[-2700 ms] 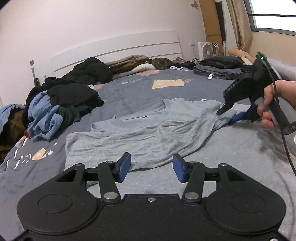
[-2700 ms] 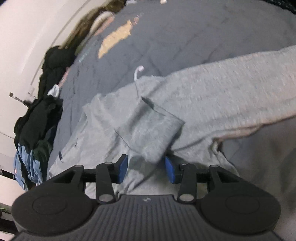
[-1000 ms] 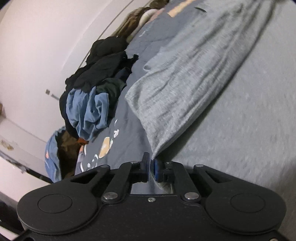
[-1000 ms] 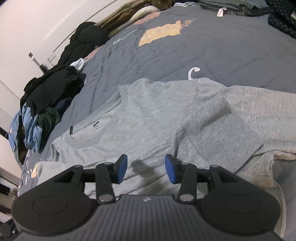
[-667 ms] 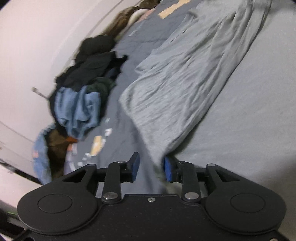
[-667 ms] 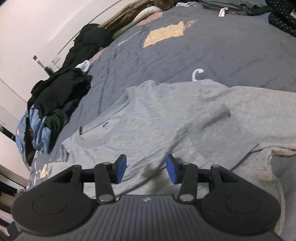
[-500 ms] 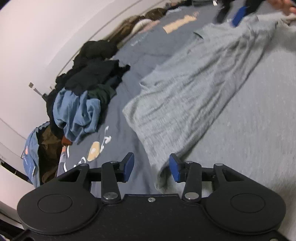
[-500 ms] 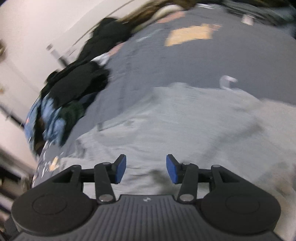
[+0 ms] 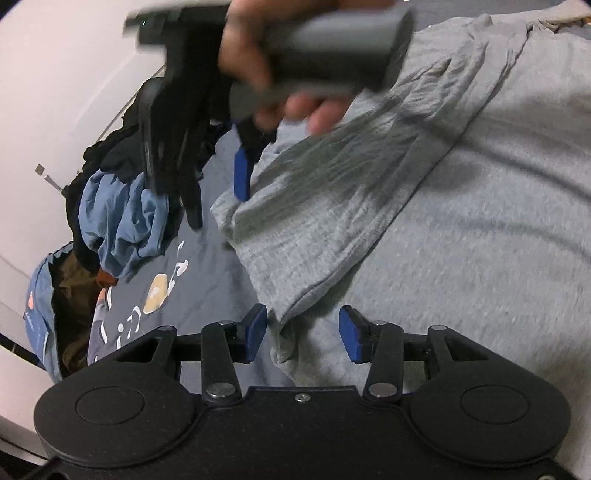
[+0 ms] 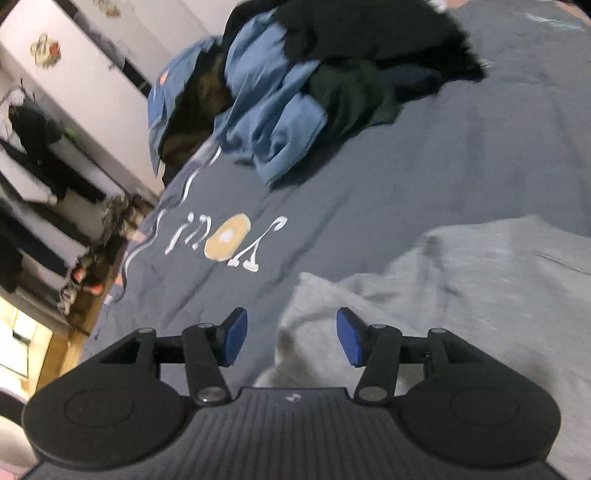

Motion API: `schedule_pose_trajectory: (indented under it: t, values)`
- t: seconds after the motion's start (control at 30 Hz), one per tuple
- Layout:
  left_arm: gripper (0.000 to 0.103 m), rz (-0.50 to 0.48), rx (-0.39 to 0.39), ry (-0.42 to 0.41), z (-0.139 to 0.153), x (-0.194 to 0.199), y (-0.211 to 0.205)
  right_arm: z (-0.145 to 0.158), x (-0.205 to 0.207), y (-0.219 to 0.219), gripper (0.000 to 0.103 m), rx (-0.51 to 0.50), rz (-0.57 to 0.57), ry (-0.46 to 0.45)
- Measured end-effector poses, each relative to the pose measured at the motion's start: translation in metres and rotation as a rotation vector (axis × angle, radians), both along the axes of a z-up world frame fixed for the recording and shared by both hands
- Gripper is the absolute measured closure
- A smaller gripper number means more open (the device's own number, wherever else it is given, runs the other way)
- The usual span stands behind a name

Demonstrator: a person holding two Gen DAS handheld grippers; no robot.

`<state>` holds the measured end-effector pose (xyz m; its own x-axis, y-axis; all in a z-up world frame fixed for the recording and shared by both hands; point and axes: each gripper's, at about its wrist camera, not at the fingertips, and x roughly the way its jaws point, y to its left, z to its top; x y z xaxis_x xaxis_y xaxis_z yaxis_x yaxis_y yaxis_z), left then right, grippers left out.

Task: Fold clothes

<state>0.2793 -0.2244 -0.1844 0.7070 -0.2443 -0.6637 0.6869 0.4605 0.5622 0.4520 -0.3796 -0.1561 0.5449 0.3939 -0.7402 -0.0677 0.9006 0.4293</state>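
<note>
A grey t-shirt [image 9: 332,192] lies spread on the bed, and a hem corner of it reaches between the open fingers of my left gripper [image 9: 303,335] without being pinched. In the left wrist view a hand [image 9: 280,66] holds my right gripper [image 9: 218,192] over the shirt's far left corner, with its jaws apart. In the right wrist view the right gripper [image 10: 291,340] is open, and a corner of the grey t-shirt [image 10: 461,295] lies just ahead of and between its blue pads [image 10: 349,341].
A heap of unfolded clothes, blue [image 10: 273,110] and black [image 10: 369,33], sits on the dark bed cover [image 10: 424,166] beyond the shirt. A printed patch [image 10: 225,240] marks the cover. The bed's edge and room clutter [image 10: 44,184] lie to the left.
My left gripper was shut on the shirt's hem corner a second ago, then opened and let it drop. My right gripper swept left across the shirt to its far corner.
</note>
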Motion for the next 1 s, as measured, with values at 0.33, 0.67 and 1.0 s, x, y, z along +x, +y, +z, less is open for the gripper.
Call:
schedule_pose_trajectory:
  t: [0.33, 0.67, 1.0]
  values:
    - [0.059, 0.028, -0.050, 0.011, 0.017, 0.005, 0.009, -0.003, 0.040, 0.019, 0.051, 0.054, -0.018, -0.054]
    - [0.054, 0.037, -0.038, 0.010, 0.014, 0.007, 0.008, 0.007, 0.051, 0.044, 0.052, -0.270, 0.222, -0.021]
    - [0.054, 0.041, -0.041, 0.012, 0.014, 0.008, 0.010, 0.003, 0.060, 0.038, 0.099, -0.178, 0.096, 0.001]
